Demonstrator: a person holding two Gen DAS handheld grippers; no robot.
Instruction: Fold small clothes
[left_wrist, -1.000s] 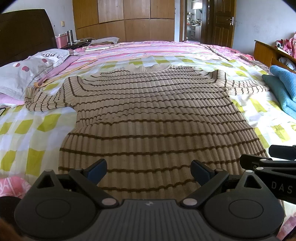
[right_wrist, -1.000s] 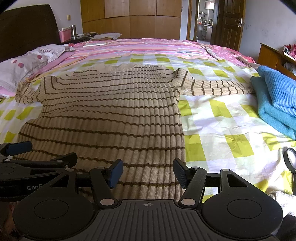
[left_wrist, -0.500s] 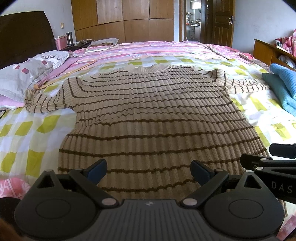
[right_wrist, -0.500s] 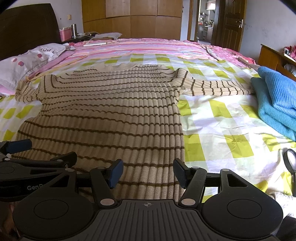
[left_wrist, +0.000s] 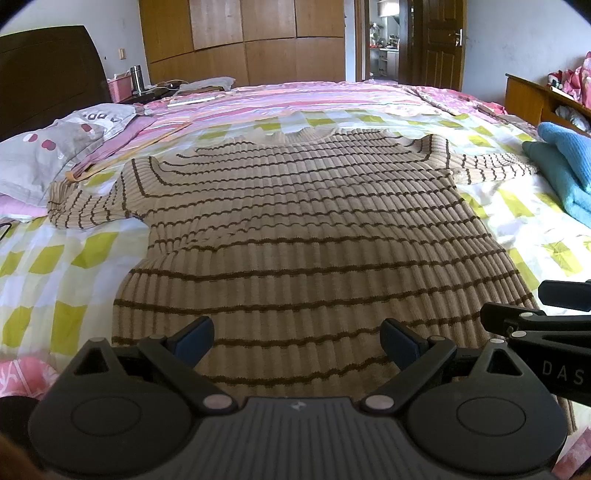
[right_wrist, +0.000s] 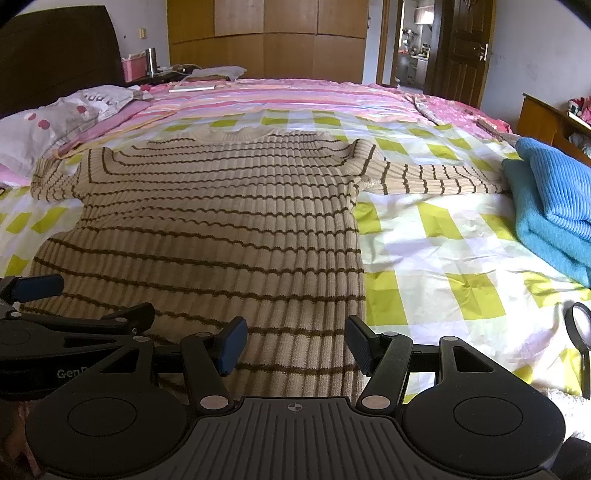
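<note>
A beige sweater with brown stripes (left_wrist: 295, 229) lies flat on the bed, front up, neck at the far end and both sleeves spread sideways. It also shows in the right wrist view (right_wrist: 221, 221). My left gripper (left_wrist: 297, 339) is open and empty, hovering over the hem near its left half. My right gripper (right_wrist: 293, 343) is open and empty over the hem's right corner. Each gripper shows at the edge of the other's view.
The bed has a white and yellow-green checked sheet (right_wrist: 443, 258) and a pink striped cover (left_wrist: 295, 99) behind. Folded blue towels (right_wrist: 554, 206) lie at the right. A grey pillow (left_wrist: 48, 147) lies at the left. A magnifying glass (right_wrist: 581, 328) lies at the right.
Both views have shifted very slightly; the sweater lies as before and both grippers stay open.
</note>
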